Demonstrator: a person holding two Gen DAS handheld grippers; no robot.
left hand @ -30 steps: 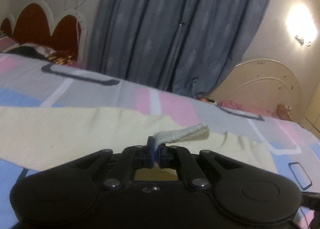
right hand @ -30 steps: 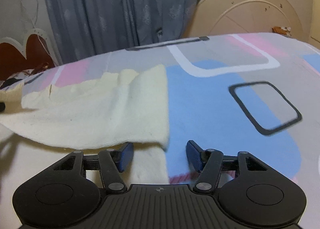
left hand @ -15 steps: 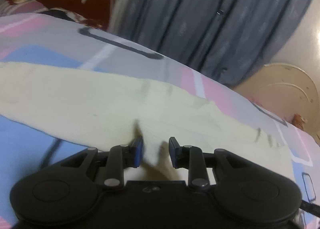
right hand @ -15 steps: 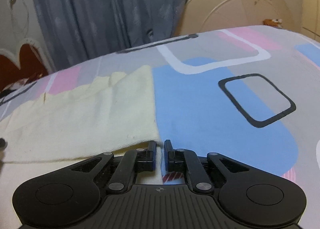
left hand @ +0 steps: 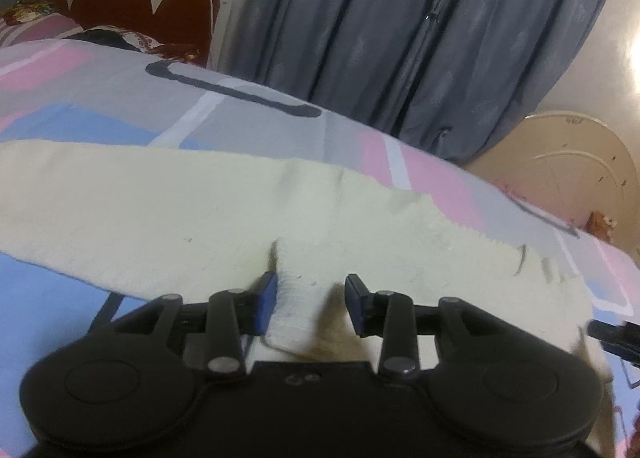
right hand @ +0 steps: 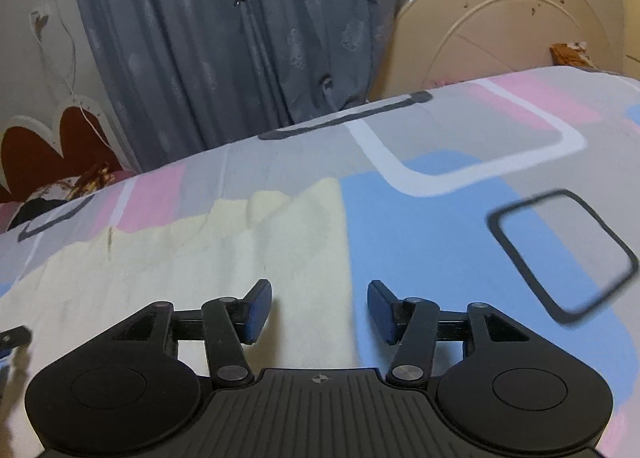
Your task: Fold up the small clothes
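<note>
A cream cloth (left hand: 168, 213) lies spread across the patterned bedspread (left hand: 100, 125). My left gripper (left hand: 311, 298) hovers low over its near edge with the jaws opening. A raised fold of the cloth sits between them, against the left pad (left hand: 267, 296), and the right pad stands apart from it. In the right wrist view the same cloth (right hand: 192, 270) ends in a straight right edge that runs under my right gripper (right hand: 319, 306). That gripper's jaws are opening too, with nothing pinched between them.
Grey-blue curtains (left hand: 400, 37) hang behind the bed. A red scalloped headboard (left hand: 120, 1) with pillows stands at the far left and a cream rounded board (right hand: 500, 21) at the far right. The bedspread (right hand: 440, 242) lies bare to the right of the cloth.
My left gripper let go of the cloth edge it held raised, and the cloth now lies flat. My right gripper closed at the cloth's right edge, then opened wide again.
</note>
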